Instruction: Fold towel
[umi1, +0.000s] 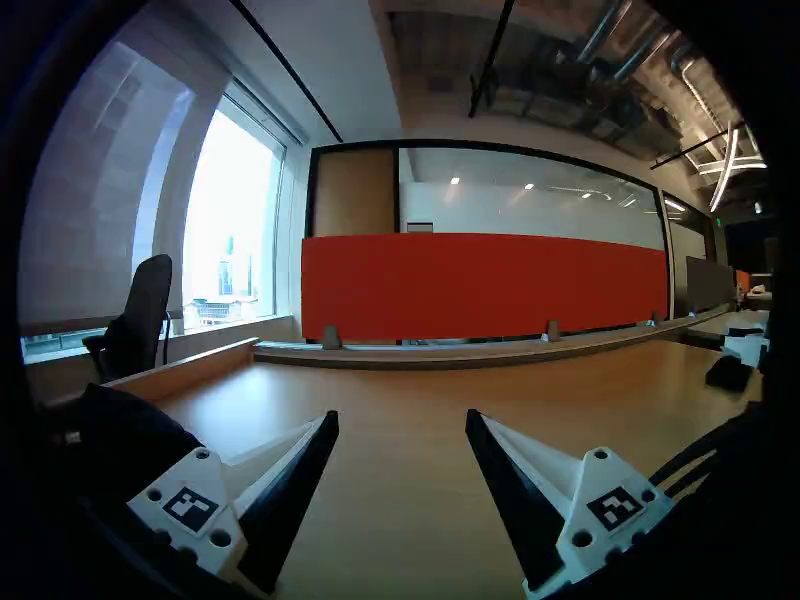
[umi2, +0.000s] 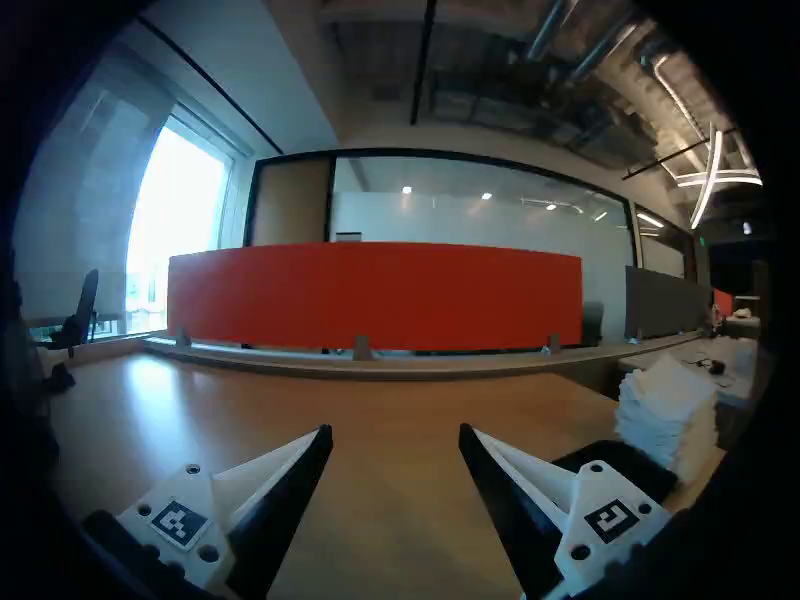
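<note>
Wooden desk (umi1: 420, 390); left hand-held gripper (umi1: 401, 425) and right hand-held gripper (umi2: 395, 440) level, gaping.

Tall white folded towel stack (umi2: 668, 408)

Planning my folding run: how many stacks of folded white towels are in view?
1: a tall stack of folded white towels at the right edge of the wooden desk. Whitish heaps farther right may be more.

Office: long desk (umi1: 420, 400), red divider (umi1: 480, 285), swivel chair (umi1: 135, 320).
</note>
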